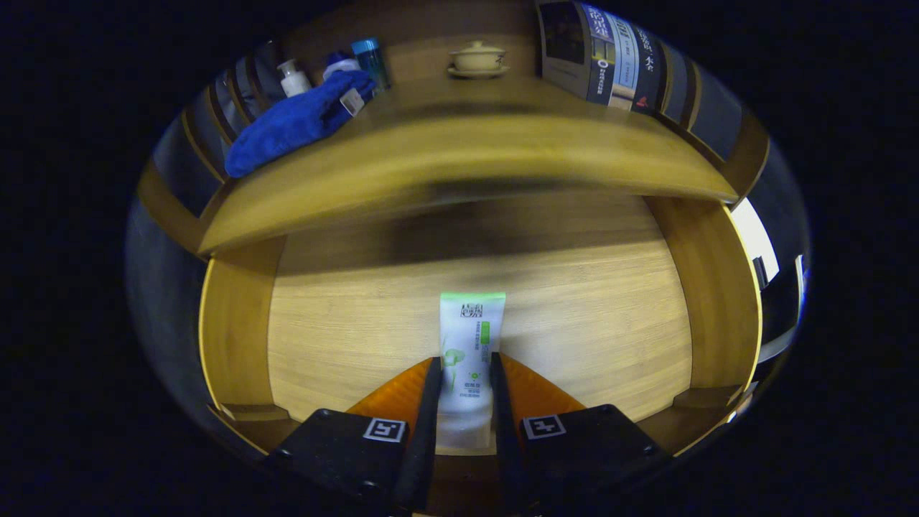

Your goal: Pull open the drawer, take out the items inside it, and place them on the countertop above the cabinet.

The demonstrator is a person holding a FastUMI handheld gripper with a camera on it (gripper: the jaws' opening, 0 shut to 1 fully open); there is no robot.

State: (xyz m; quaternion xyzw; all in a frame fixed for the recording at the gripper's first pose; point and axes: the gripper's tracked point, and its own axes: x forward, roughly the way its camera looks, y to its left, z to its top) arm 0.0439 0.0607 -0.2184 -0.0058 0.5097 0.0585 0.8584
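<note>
tool (465,373) | both fingers (429,402) pressed on a tube (470,337) between them | pointing down into drawer

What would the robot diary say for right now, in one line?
drawer: open | tube: between fingers | gripper: shut on tube | countertop: tube not yet there

Drawer (344,337) open, floor bare on both sides of the tube (470,345) clamped between the fingers (463,402). Side walls close it in left and right. Surface (459,154) overhangs its back. On top: blue cloth (294,122) and bottles (359,64) left, lidded cup (477,59) at back, books (617,64) right; middle front free.
</note>
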